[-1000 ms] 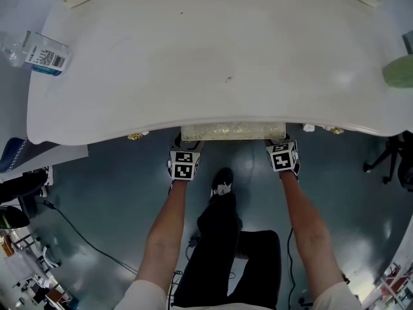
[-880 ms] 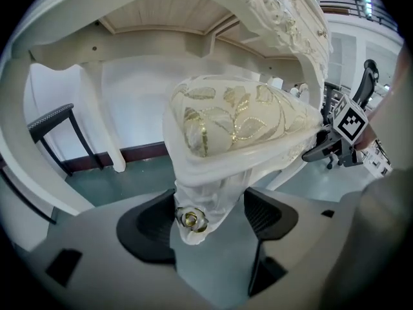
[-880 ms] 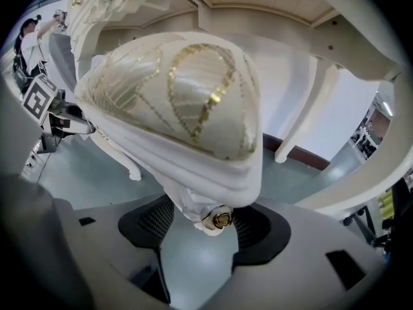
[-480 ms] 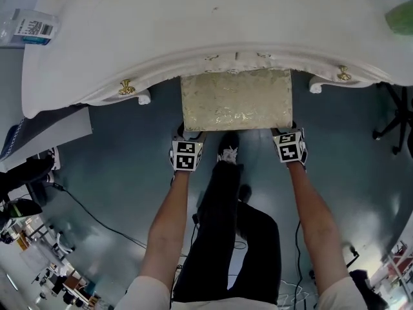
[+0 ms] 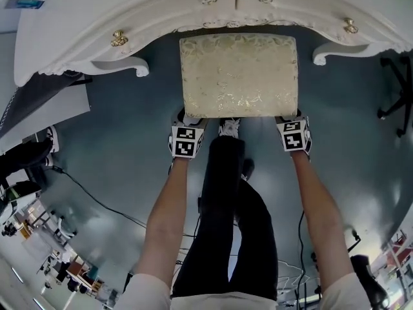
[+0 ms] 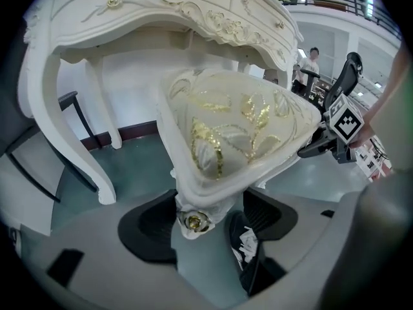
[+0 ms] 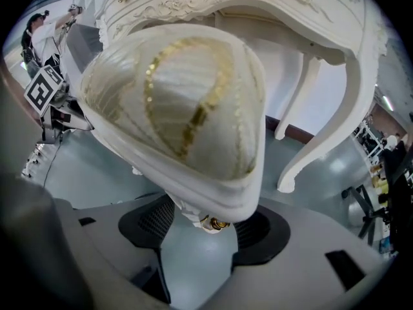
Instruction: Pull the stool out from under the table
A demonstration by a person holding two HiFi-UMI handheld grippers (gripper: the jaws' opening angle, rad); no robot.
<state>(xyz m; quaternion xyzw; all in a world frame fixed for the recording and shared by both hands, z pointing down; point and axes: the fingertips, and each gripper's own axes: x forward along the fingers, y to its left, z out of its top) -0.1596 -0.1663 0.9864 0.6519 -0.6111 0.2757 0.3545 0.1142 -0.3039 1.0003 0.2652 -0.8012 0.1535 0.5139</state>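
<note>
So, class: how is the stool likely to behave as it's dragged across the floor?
The stool probably moves as one stiff piece: carved frame, firm-looking cushion. Gripped at both near corners by the left tool and right tool, it should track straight. The glossy floor likely lets it slide.

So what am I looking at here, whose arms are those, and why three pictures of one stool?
No robot: a person holds a two-jaw gripper in each hand. The head view comes from a camera on their head, looking down: the left gripper and the right gripper each clamp a near corner of the stool, which stands almost clear of the table. The other two pictures come from cameras on the grippers, looking along their jaws, so each shows its corner close up.
</note>
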